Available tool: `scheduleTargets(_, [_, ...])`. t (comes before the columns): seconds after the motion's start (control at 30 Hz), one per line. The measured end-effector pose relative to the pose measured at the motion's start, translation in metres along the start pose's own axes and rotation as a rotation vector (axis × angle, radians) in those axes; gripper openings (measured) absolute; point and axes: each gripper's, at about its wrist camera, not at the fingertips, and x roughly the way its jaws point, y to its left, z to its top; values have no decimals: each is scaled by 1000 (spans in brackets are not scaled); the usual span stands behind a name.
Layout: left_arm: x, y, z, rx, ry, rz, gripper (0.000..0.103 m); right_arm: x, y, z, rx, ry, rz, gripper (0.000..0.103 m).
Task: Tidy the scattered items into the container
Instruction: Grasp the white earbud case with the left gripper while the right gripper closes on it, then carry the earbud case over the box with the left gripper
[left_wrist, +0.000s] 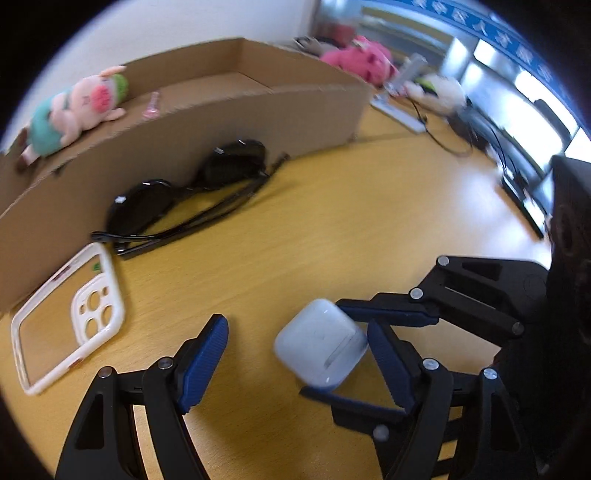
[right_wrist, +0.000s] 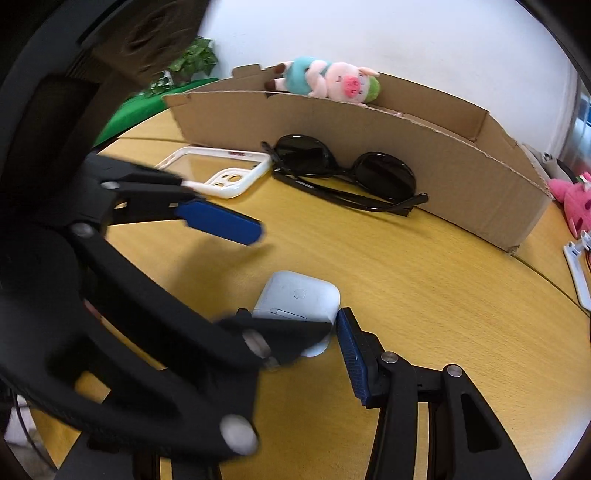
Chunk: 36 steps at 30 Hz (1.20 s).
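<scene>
A white earbud case (left_wrist: 321, 343) (right_wrist: 299, 295) lies on the wooden table. My right gripper (left_wrist: 325, 347) (right_wrist: 295, 325) reaches in from the right of the left wrist view and is shut on it, one finger along each side. My left gripper (left_wrist: 295, 323) (right_wrist: 291, 280) is open and straddles the same case; its right finger stands close beside the case. In the right wrist view the left gripper's black frame hides my right gripper's left finger. Black sunglasses (left_wrist: 184, 192) (right_wrist: 347, 170) and a white phone case (left_wrist: 96, 306) (right_wrist: 229, 181) lie against the cardboard box (left_wrist: 221, 122) (right_wrist: 406, 147).
A pig plush (left_wrist: 81, 107) (right_wrist: 332, 81) lies in the box near its far wall, with a small pink item (left_wrist: 151, 105) beside it. Pink plush toys (left_wrist: 354, 59), cables and a white device sit past the box's right end. A green plant (right_wrist: 192, 59) stands beyond the table.
</scene>
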Motion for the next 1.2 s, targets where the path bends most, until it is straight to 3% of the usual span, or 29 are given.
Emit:
scheduleTargets(0.07, [0, -3, 1, 41, 21, -6, 78, -2, 1, -3, -11, -5, 9, 52])
scheduleTargets(0.27, [-3, -16, -3, 155, 68, 76, 52, -4, 9, -7, -58, -1, 44, 52])
scheduleTargets(0.43, [-5, -10, -4, 133, 65, 74, 51, -4, 12, -6, -48, -9, 29, 47])
scheduleTargets(0.6, [-9, -5, -4, 79, 58, 43, 52, -5, 14, -4, -63, -25, -18, 34])
scheduleTargets(0.8, [-31, 3, 1, 70, -4, 55, 51, -13, 13, 12, -47, -79, -23, 33])
scheduleTargets(1.07, [-59, 15, 8, 66, -72, 60, 51, -28, 19, 30, -23, -200, -20, 36])
scheduleTargets(1.13, [-64, 15, 10, 66, -81, 47, 51, -29, 23, 34, -31, -221, -18, 41])
scheduleTargets(1.2, [-67, 13, 10, 76, -87, 29, 51, -29, 25, 37, -27, -238, -8, 54])
